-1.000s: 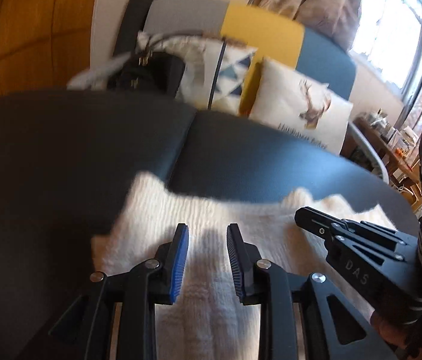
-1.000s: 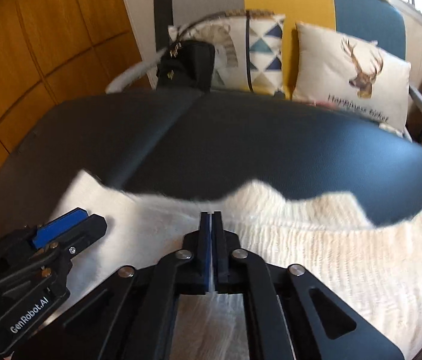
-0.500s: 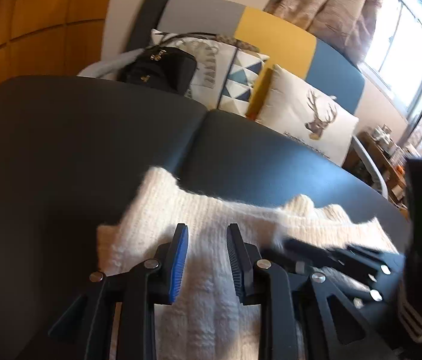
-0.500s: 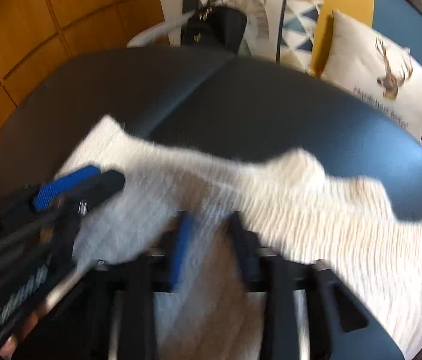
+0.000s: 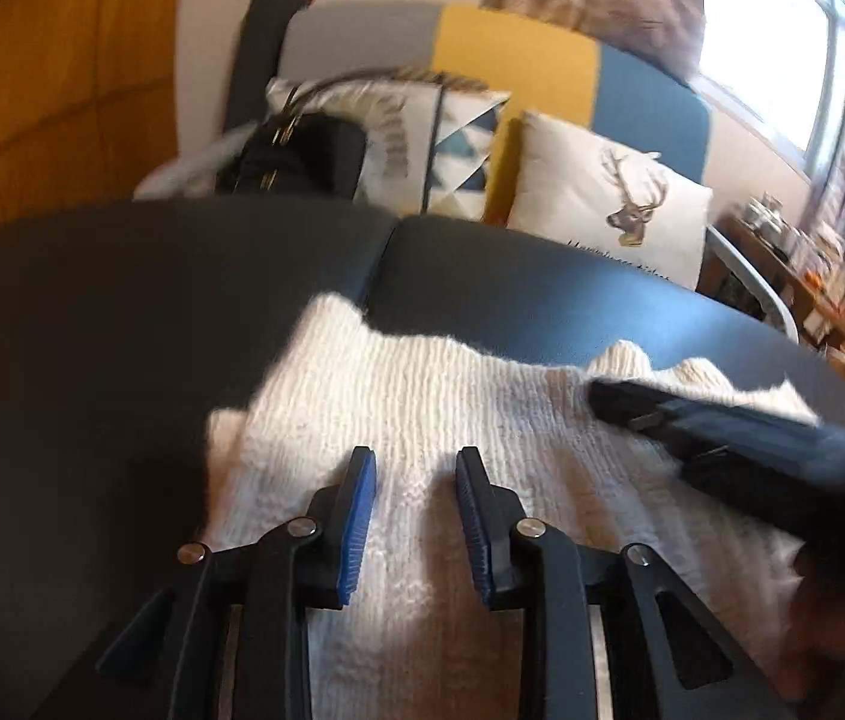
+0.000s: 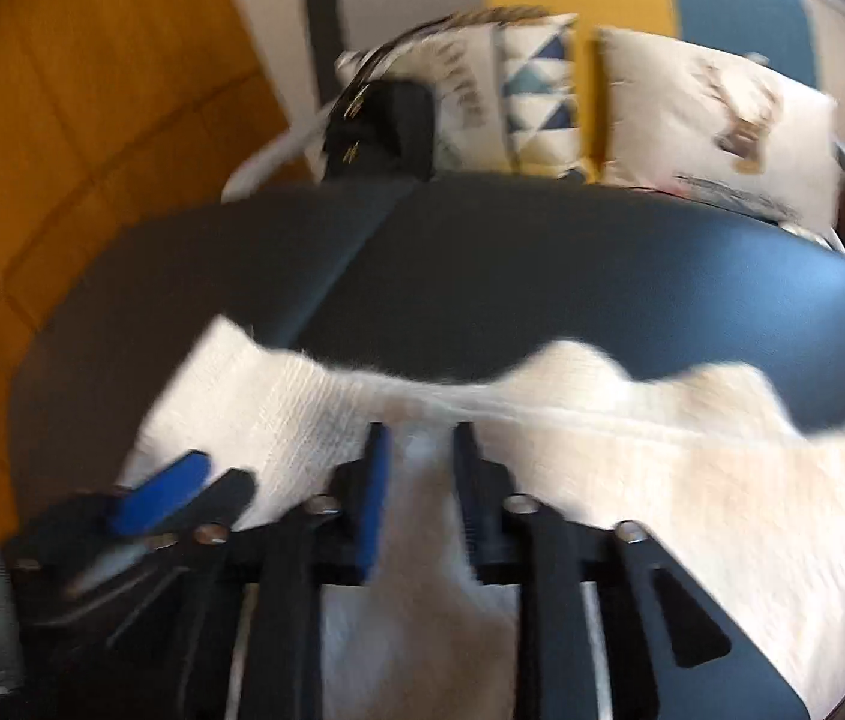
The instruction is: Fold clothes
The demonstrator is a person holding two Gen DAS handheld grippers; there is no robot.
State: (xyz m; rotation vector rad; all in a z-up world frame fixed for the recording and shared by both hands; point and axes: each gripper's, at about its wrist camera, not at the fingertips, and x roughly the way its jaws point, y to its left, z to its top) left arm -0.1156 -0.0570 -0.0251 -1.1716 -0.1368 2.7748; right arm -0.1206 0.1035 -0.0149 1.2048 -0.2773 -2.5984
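A cream knit sweater lies spread on a dark padded surface; its wavy far edge runs across the middle of both views. My left gripper hovers over the sweater's left part, open, with only cloth lying beneath the gap. My right gripper is over the middle of the sweater. Its jaws are opening, and a small ridge of cloth stands between the pads without being pressed. The right gripper shows blurred at the right of the left wrist view. The left gripper sits at the lower left of the right wrist view.
Behind the dark surface stands a grey, yellow and blue sofa with a deer cushion, a triangle-print cushion and a black bag. An orange wood-panelled wall is at the left. A cluttered shelf and a window are at the right.
My right gripper went from shut to open, letting go of the cloth it pinched, and rose a little. The left gripper kept its place, its jaws slightly wider.
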